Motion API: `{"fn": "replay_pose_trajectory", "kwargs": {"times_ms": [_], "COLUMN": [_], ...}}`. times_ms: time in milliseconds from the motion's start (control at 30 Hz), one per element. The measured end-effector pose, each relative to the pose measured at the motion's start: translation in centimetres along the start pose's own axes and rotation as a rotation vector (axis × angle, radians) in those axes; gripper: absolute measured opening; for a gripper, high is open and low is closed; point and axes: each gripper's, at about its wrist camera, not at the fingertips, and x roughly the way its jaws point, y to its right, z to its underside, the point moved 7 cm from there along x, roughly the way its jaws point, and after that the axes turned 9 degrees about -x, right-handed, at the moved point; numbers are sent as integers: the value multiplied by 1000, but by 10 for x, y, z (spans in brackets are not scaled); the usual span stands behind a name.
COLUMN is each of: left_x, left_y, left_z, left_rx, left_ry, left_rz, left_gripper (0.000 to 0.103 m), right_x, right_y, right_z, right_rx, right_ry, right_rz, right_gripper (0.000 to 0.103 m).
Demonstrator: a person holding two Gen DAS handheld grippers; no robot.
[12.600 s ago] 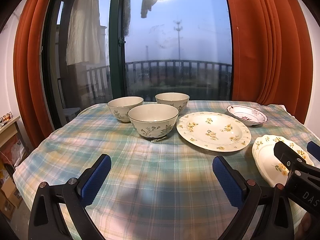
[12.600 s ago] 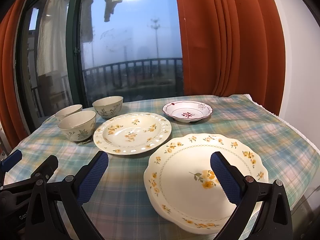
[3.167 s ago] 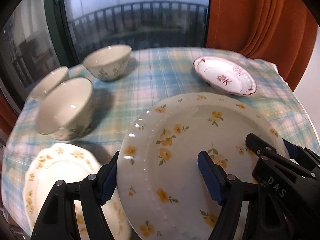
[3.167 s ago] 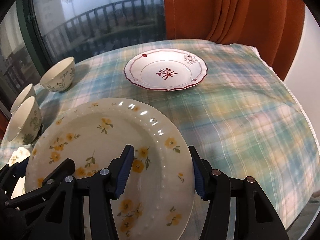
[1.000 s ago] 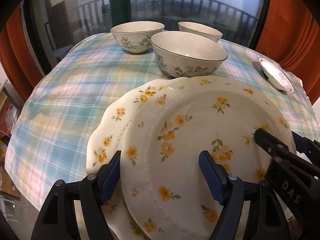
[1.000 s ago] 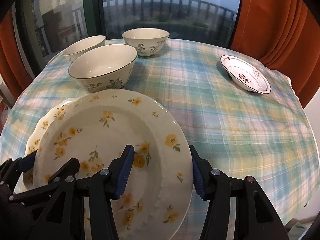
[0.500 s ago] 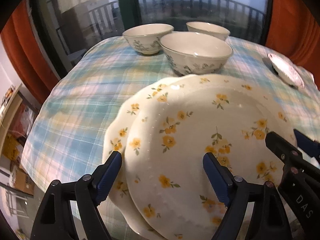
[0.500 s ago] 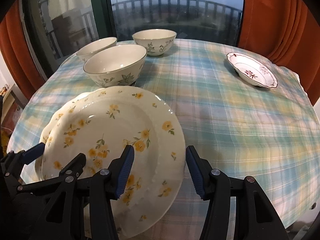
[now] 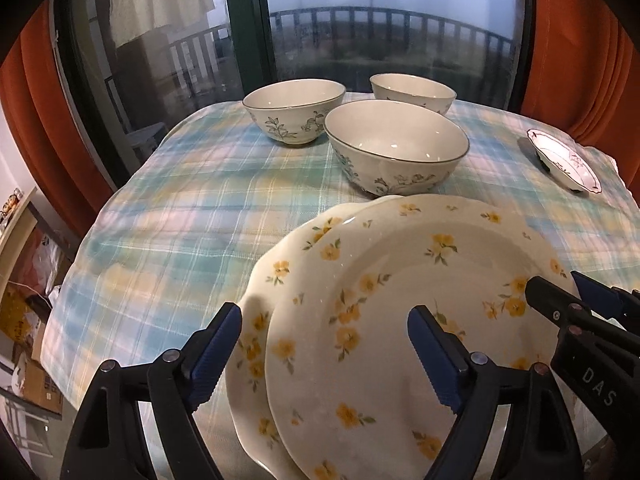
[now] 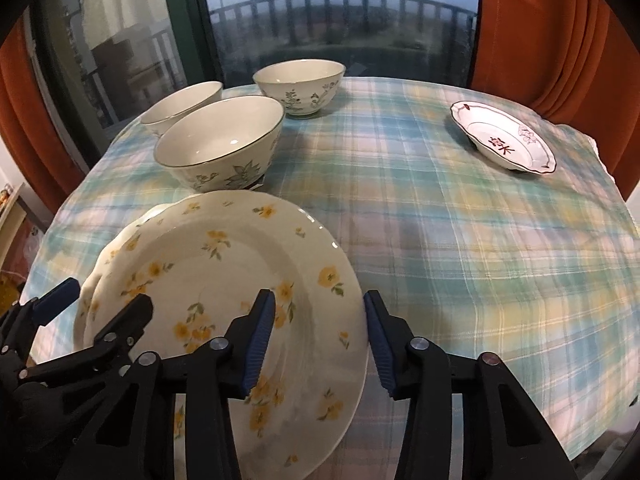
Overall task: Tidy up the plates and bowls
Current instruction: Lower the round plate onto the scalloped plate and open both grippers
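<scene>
The top plate (image 9: 404, 300) now lies on the scalloped plate (image 9: 256, 320) at the lower middle of the left view, where three seconds back it was carried in the air over the counter (image 10: 460, 220). The left gripper (image 9: 324, 354) has just been opening its jaws; they stand wide, one pad off the stack's left rim and one above the plate, pressing nothing. The right gripper (image 10: 318, 338) has just been narrowing its jaws; they straddle the plate's right rim, and whether the pads still press it I cannot tell. I judge this stacking step about done, with the red-rimmed dish (image 10: 504, 144) and three bowls still to gather.

The stack sits near the counter's close edge, low in both views, so any nudge should go inward. The big bowl (image 10: 220, 144) stands just beyond the stack's far rim. Open cloth fills the right half of the right view, up to the dish at upper right. The other two bowls (image 9: 294, 110) (image 9: 414, 90) sit at upper middle, near the window.
</scene>
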Motion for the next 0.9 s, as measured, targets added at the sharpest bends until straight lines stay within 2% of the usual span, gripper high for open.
{"fn": "replay_pose_trajectory", "kwargs": {"times_ms": [133, 233, 300, 500, 567, 667, 833, 900], "left_x": [6, 6, 5, 4, 2, -2, -15, -20], "left_y": [-3, -9, -12, -14, -16, -18, -20, -20], "left_z": [-1, -2, -2, 4, 5, 9, 12, 11], "left_rx": [0, -4, -12, -13, -15, -32, -39, -43], "left_ry": [-13, -6, -3, -15, -13, -16, 11, 20], "left_rz": [27, 18, 24, 28, 19, 14, 2, -2], "left_gripper": [87, 87, 87, 87, 87, 87, 87, 87], "right_x": [9, 16, 17, 17, 15, 10, -4, -11], "right_y": [-10, -21, -25, -23, -24, -26, -21, -18], "right_z": [-3, -2, -3, -3, -3, 0, 4, 6], "right_rx": [-45, -62, -84, -53, -33, -47, -35, -25], "right_ry": [-34, -61, -64, -64, -48, -28, 9, 25], "right_rz": [50, 31, 64, 63, 47, 42, 35, 24], "right_gripper": [48, 47, 48, 49, 54, 57, 71, 73]}}
